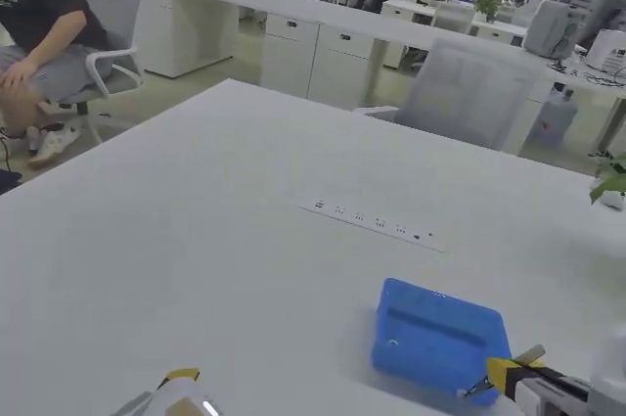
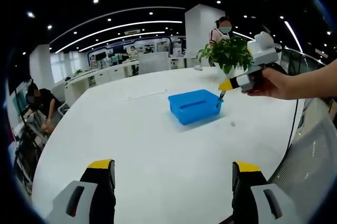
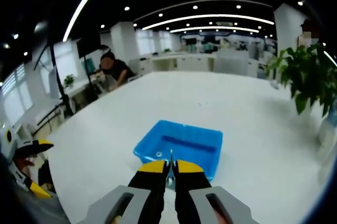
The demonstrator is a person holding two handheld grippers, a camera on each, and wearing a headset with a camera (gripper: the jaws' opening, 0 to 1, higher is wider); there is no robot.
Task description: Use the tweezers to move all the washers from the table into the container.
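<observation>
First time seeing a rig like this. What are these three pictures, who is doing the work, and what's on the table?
There is no robot: a person holds a two-jaw gripper in each hand. The head view comes from a headset camera looking down at a white table. The two round pictures come from cameras riding on the grippers. The left gripper has its jaws wide apart and holds nothing. The right gripper is shut on thin tweezers, whose tip points down into a blue container. A small ring in the container looks like a washer; another small speck lies on the table beside the container, too small to identify.
</observation>
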